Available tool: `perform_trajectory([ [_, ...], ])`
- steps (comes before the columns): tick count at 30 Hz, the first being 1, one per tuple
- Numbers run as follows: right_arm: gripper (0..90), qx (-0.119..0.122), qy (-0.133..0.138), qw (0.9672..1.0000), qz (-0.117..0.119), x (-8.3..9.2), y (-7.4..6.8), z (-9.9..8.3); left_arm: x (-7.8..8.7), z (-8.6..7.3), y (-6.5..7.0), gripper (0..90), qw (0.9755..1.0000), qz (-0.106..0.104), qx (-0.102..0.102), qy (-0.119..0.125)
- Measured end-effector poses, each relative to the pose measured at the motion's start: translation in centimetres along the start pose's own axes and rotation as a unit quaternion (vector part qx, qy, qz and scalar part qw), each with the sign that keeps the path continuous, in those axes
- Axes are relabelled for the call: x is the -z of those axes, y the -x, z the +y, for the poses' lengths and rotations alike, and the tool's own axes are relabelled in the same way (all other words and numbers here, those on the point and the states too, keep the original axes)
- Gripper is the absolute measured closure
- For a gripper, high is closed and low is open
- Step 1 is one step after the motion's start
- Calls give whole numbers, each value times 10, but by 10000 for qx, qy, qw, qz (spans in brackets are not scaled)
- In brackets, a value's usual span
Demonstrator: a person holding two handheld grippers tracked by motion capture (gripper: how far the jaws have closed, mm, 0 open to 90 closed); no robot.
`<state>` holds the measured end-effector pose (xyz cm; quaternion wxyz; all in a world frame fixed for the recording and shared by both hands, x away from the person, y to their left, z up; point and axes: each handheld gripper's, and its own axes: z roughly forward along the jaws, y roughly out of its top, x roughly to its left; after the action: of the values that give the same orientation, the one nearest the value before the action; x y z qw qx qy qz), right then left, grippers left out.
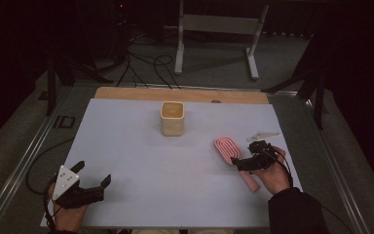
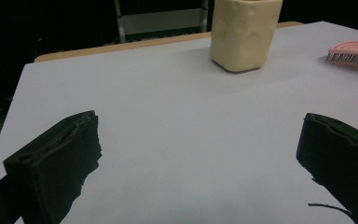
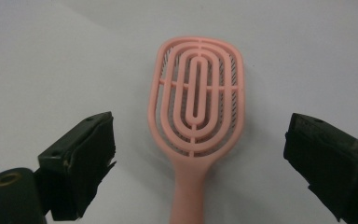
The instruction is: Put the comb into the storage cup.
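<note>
A pink hairbrush (image 1: 227, 148) lies bristles down on the white table sheet (image 1: 141, 156) at the right, its handle pointing toward the person. My right gripper (image 1: 249, 155) hovers over the brush's neck, open; in the right gripper view its jaws (image 3: 200, 123) stand wide on either side of the brush (image 3: 193, 165) without touching it. A cream cup (image 1: 172, 119) stands upright at the middle back. My left gripper (image 1: 94, 173) rests open near the front left corner, with nothing between its jaws (image 2: 200, 120); ahead of it are the cup (image 2: 244, 35) and the brush head (image 2: 354, 53).
A small pale flat object (image 1: 264, 135) lies just beyond the brush near the right edge. A wooden strip (image 1: 175, 93) runs along the table's far edge. Cables (image 1: 146, 66) and a white frame (image 1: 214, 29) are on the floor behind.
</note>
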<state>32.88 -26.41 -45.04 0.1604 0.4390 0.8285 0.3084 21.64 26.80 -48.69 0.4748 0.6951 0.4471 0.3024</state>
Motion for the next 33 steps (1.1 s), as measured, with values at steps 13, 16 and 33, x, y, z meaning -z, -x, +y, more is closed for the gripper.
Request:
perform_trajectory([
  [13, 88, 54, -270, 9996, 42, -12, -2, 1, -1, 0, 1, 2, 10000, -20, -15, -20],
  [16, 88, 47, -371, 9993, 58, -15, -1, 1, -1, 0, 1, 2, 10000, -20, -16, -23],
  [33, 252, 68, -1115, 9937, 131, -32, -1, -4, -1, 0, 1, 2, 10000, -26, -15, -23],
])
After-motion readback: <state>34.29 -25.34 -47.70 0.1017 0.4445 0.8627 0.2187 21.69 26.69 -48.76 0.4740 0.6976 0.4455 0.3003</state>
